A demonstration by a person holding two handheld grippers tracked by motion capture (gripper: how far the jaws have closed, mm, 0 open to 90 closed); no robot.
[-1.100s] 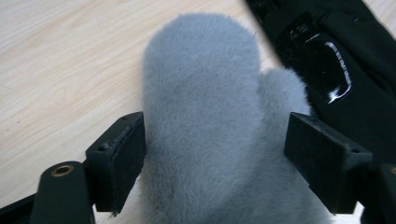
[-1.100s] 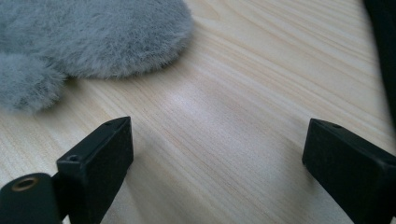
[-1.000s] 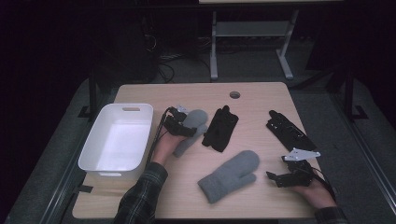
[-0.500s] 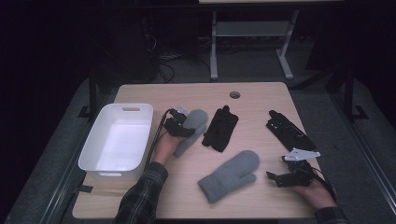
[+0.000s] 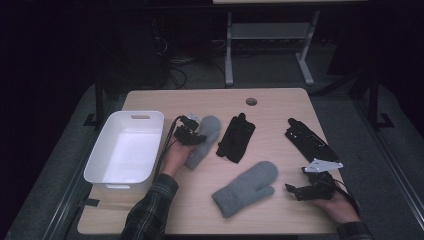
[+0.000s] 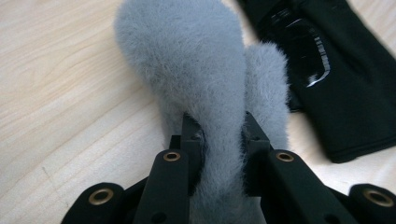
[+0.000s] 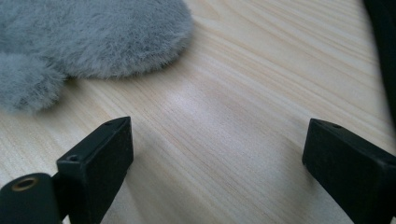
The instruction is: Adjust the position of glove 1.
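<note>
From my remote seat, the wooden table reads left to right: one white bin at the left edge, then two grey fuzzy mittens and two black gloves. Just beside the bin, my left gripper has its jaws pinched on the first grey mitten, which lies flat on the table between the bin and the first black glove; in the left gripper view the pads press into the fur from both sides. Those jaws have just been closing: in the high view a second ago the gripper sat at the same mitten, and the hand has barely shifted since. The second grey mitten lies nearer the front edge at centre, untouched and in the same spot as before. The second black glove lies toward the right side. At the far right, my right gripper rests low over bare wood with jaws wide apart and nothing between them, its place unchanged.
</note>
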